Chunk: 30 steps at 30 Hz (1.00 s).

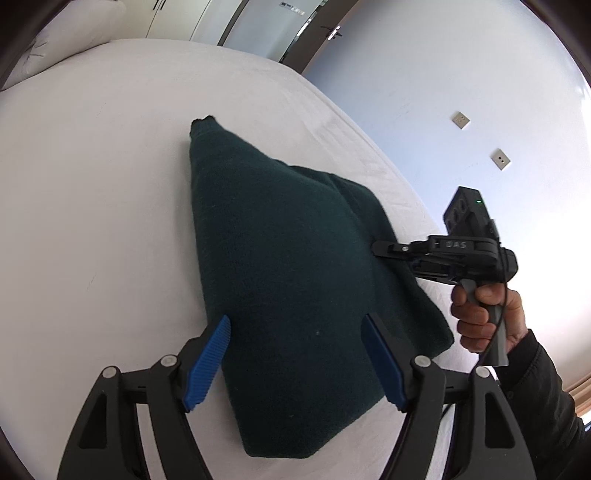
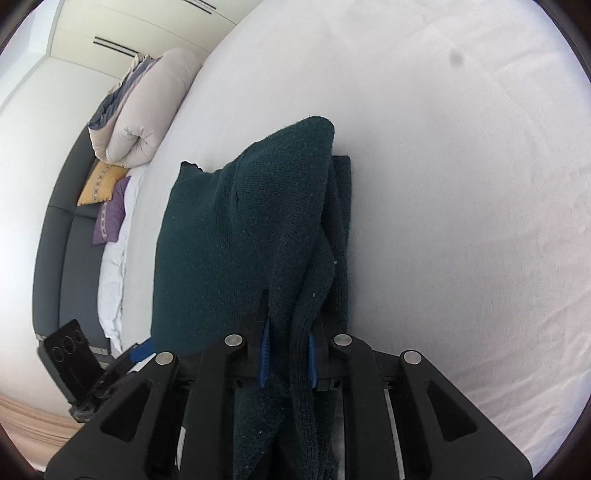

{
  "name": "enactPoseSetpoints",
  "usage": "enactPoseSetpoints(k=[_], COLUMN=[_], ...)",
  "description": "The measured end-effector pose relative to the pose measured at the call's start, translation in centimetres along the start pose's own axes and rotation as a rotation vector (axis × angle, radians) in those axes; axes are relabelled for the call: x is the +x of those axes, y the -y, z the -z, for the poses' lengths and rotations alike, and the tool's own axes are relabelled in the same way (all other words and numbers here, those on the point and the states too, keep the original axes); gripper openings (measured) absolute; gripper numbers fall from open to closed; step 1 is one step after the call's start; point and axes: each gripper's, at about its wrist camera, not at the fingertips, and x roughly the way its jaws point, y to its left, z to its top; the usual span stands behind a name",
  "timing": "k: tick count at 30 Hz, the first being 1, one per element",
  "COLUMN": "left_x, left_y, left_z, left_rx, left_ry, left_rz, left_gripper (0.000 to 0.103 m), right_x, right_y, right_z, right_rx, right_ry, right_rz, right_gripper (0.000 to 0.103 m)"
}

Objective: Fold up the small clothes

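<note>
White bed (image 1: 92, 184); pillows (image 2: 107, 199), duvet (image 2: 147, 107) beyond green knit (image 1: 280, 277).

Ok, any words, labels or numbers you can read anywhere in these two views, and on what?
"DAS": raised letters on the black body of the right gripper, seen from the left wrist view.
Sign on the far door: too small and blurred to read.
Nothing readable on the green sweater or the bed.
</note>
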Motion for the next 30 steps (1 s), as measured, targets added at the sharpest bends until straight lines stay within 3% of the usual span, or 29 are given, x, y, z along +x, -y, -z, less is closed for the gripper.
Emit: enactPoseSetpoints(k=[2,5,8,10,12,15,19,22,23,25,27,28,29,30], left_x=[-0.3,-1.6,-1.7,-1.1,0.0,2.9,3.6,1.9,0.9,-0.8,-1.5,-1.2,-0.3,0.8], left_y=[-0.5,-0.2,1.1,2.2,2.9,3.4,4.3,4.1,3.6,2.5,1.1,0.4,-0.3,-0.9], left_z=[0.1,0.1,-0.2,-0.4,-0.3,0.0,0.2,0.1,-0.2,-1.1,-1.9,-2.2,-2.5,-2.7], left_rx=[-0.014,0.023,0.098,0.145,0.188,0.228,0.266,0.247,0.217,0.148,0.09,0.068,0.048,0.031], left_ry=[0.01,0.06,0.076,0.07,0.048,-0.044,-0.047,-0.013,0.019,0.089,0.129,0.109,0.064,0.008], left_rz=[0.006,-0.011,-0.046,-0.054,-0.083,-0.131,-0.159,-0.132,-0.104,-0.083,-0.093,-0.092,-0.089,-0.092], left_gripper=[0.074,0.075,0.071,0.059,0.056,0.054,0.054,0.055,0.057,0.072,0.084,0.084,0.084,0.084], right_x=[-1.2,-4.9,-7.7,-7.5,-6.1,-3.1,-3.3,-4.6,-5.2,-6.2,-7.2,-7.3,-7.3,-6.9], right_y=[0.7,-0.6,-2.5,-4.0,-4.7,-3.7,-0.6,-0.2,-0.4,-0.7,-0.5,-0.6,-0.6,-0.7], right_z=[0.5,1.7,3.5,5.1,6.7,8.2,8.9,9.2,9.2,8.6,7.5,6.9,6.4,5.8], right_rx=[0.038,-0.02,-0.078,-0.14,-0.18,-0.182,-0.108,-0.099,-0.105,-0.113,-0.094,-0.08,-0.065,-0.05], right_ry=[0.019,0.144,0.187,0.164,0.108,0.037,0.069,0.098,0.114,0.156,0.181,0.191,0.194,0.193], right_rz=[0.013,0.086,-0.019,-0.048,-0.047,0.062,-0.006,-0.022,-0.018,-0.001,-0.011,-0.009,0.002,0.011], right_gripper=[0.022,0.022,0.022,0.022,0.022,0.022,0.019,0.022,0.022,0.022,0.027,0.039,0.062,0.068])
